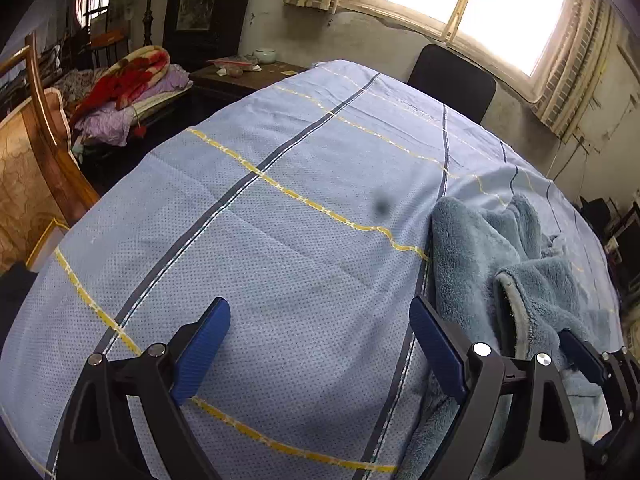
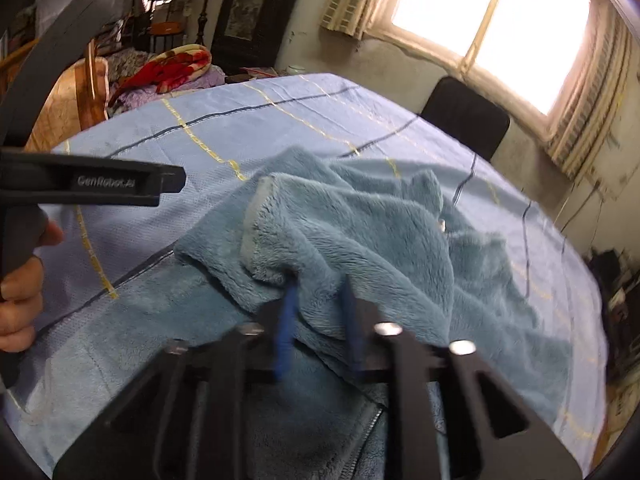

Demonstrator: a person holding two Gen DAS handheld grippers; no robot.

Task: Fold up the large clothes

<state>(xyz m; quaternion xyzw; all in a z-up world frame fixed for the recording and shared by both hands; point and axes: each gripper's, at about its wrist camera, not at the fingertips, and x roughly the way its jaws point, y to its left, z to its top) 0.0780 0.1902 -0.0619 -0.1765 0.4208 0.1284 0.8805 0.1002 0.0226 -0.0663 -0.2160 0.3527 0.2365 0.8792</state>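
Note:
A blue-grey fleece jacket point(image 2: 380, 232) with a zipper point(image 2: 372, 420) lies crumpled on the bed. My right gripper point(image 2: 320, 320) is shut on a raised fold of it, and the fabric bunches up between the blue fingers point(image 2: 285, 332). In the left wrist view the jacket point(image 1: 500, 256) sits at the right, with the right gripper point(image 1: 596, 356) at its near edge. My left gripper point(image 1: 322, 332) stands open over the bare sheet, left of the jacket and holding nothing. A hand point(image 2: 20, 300) holds the left gripper point(image 2: 176, 182) at the left of the right wrist view.
The bed carries a light blue sheet point(image 1: 280, 220) with yellow and dark stripes. A black chair back point(image 1: 452, 76) stands beyond it under a bright window point(image 1: 472, 4). At the left are a wooden frame point(image 1: 44, 120), piled blankets point(image 1: 132, 80) and a dark side table point(image 1: 240, 72).

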